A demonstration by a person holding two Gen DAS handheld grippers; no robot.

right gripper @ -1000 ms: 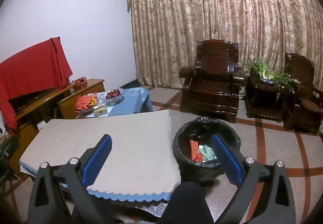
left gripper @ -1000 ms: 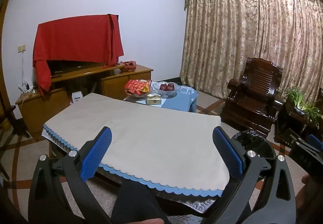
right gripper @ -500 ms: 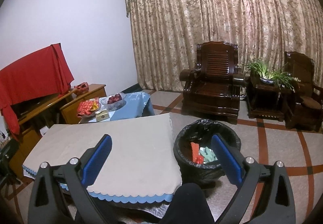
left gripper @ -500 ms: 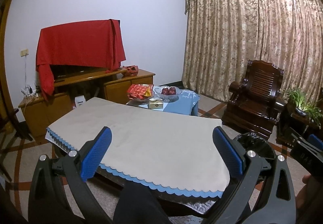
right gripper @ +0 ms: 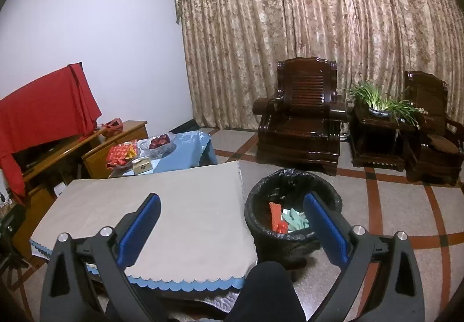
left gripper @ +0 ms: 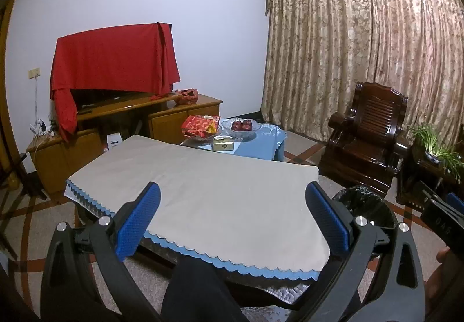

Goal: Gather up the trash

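Observation:
A black-lined trash bin [right gripper: 293, 206] stands on the floor right of the low table; red and pale green trash [right gripper: 285, 219] lies inside it. The bin's rim also shows in the left wrist view [left gripper: 362, 203]. The table's beige cloth [left gripper: 203, 191] [right gripper: 162, 206] is bare. My left gripper [left gripper: 232, 220] is open and empty, held above the table's near edge. My right gripper [right gripper: 232, 223] is open and empty, above the table's right corner, left of the bin. The right gripper's body shows at the left wrist view's right edge [left gripper: 440, 217].
A blue-clothed side table [left gripper: 261, 142] behind holds red snack packs [left gripper: 200, 124], a bowl of apples [left gripper: 242, 126] and a small box [left gripper: 223, 145]. A wooden cabinet [left gripper: 116, 124] with a red-draped TV stands left. Dark wooden armchairs [right gripper: 301, 124] and a potted plant [right gripper: 380, 101] stand right.
Both grippers have risen and tilted up slightly, so the table and bin sit lower in view. Both stay open and empty.

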